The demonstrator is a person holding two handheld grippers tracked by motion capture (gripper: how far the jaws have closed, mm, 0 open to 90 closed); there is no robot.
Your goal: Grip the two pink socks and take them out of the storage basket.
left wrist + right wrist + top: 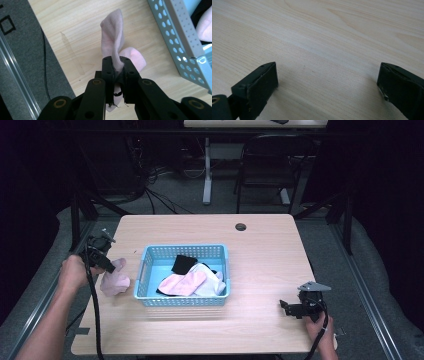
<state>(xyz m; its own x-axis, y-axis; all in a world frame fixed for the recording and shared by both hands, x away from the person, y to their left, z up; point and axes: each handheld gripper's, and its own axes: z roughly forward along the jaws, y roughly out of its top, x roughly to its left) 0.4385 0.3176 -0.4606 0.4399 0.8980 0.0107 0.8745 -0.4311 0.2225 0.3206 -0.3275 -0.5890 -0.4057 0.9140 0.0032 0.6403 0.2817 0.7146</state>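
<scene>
A pale pink sock (115, 281) lies on the table just left of the blue basket (148, 254). My left gripper (109, 265) is shut on the sock's edge; in the left gripper view the pink sock (113, 42) rises out of the closed jaws, and my left gripper (117, 67) pinches it. The basket (180, 37) holds a pink sock (182, 283), a white piece (212, 281) and a black piece (183, 264). My right gripper (285, 306) rests low at the table's front right, open. Its fingers (257, 87) stand wide apart over bare wood with nothing between them.
The wooden table (260, 255) has a round cable hole (241, 226) near its far edge. A black chair (270, 165) and a table leg (207, 170) stand beyond. Grey floor (22, 62) lies past the table's left edge.
</scene>
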